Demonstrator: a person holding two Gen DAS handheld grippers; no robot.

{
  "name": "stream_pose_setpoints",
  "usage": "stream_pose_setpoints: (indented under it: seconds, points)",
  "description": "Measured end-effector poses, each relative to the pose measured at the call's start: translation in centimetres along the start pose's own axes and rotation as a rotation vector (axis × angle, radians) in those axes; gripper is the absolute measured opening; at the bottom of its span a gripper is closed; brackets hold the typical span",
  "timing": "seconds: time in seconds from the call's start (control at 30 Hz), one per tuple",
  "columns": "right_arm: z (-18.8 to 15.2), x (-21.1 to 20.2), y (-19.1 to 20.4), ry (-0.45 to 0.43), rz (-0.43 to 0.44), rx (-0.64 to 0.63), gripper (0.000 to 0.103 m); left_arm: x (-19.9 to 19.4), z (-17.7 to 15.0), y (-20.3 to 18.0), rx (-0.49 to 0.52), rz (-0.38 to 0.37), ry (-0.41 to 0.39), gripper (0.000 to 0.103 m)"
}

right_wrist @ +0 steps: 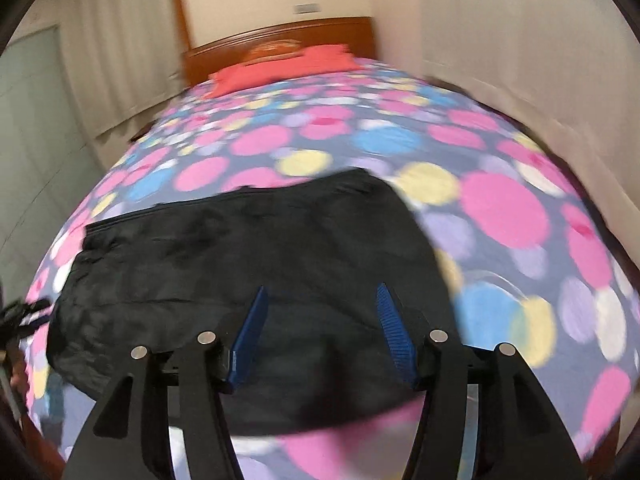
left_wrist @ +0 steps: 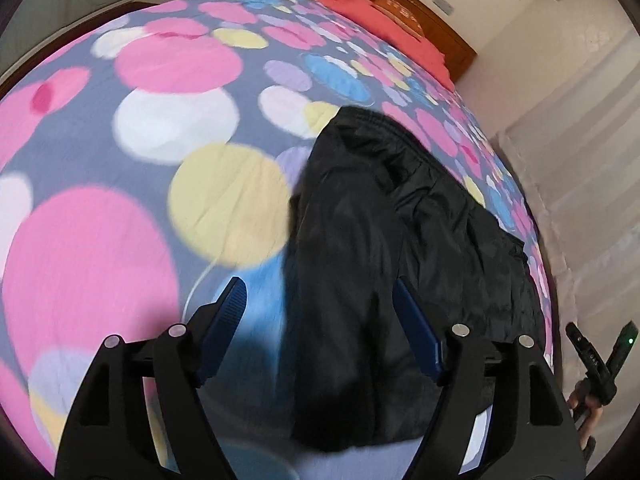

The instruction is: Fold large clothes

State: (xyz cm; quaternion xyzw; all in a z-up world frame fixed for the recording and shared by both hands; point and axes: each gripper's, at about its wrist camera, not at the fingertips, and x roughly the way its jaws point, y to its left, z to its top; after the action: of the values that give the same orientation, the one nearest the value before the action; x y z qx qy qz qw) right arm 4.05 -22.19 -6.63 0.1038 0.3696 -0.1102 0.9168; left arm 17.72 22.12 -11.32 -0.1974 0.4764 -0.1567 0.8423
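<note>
A black jacket lies folded into a compact shape on a bed with a polka-dot cover. In the left wrist view my left gripper is open above the jacket's near left edge, holding nothing. In the right wrist view the jacket lies below my right gripper, which is open and empty over its near edge. The right gripper also shows at the far right of the left wrist view. Both views are motion-blurred.
Red pillows and a wooden headboard stand at the far end of the bed. Pale curtains hang along the bed's right side. The polka-dot cover spreads around the jacket.
</note>
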Motion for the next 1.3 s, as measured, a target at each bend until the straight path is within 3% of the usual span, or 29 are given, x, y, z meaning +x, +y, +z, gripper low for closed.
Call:
stream_pose_setpoints:
  seconds: [0.1,0.27,0.37,0.5,0.87,1.13,1.3]
  points:
    - [1.0,1.9,4.1,0.011,0.021,-0.066,0.057,1.6,1.8,-0.5,0.024,-0.038,0.038,0.075]
    - [1.3,5.9,9.7,0.038,0.005,-0.154,0.057,4.1,2.6,-1.1,0.07,-0.014,0.091,0.075]
    - [0.0,8.7,11.6,0.104,-0.022,-0.203,0.055,5.0,2.5,-0.8,0.069,-0.018,0.109,0.075]
    - [-1.8,11.6,11.6,0.149,-0.044,-0.201,0.055,6.4,1.9,-0.6,0.06,-0.012,0.132,0.079]
    - [-2.3,11.9,12.1,0.135,-0.062,-0.212,0.055,8.2,2.7,-1.0,0.072,-0.036,0.182,0.085]
    - [-2.7,11.9,12.3,0.116,-0.067,-0.213,0.055,9.6,2.3,-2.4,0.155,0.034,0.188,0.086]
    - [-2.8,11.8,12.3,0.113,-0.065,-0.212,0.055,10.0,2.7,-2.3,0.149,-0.002,0.215,0.086]
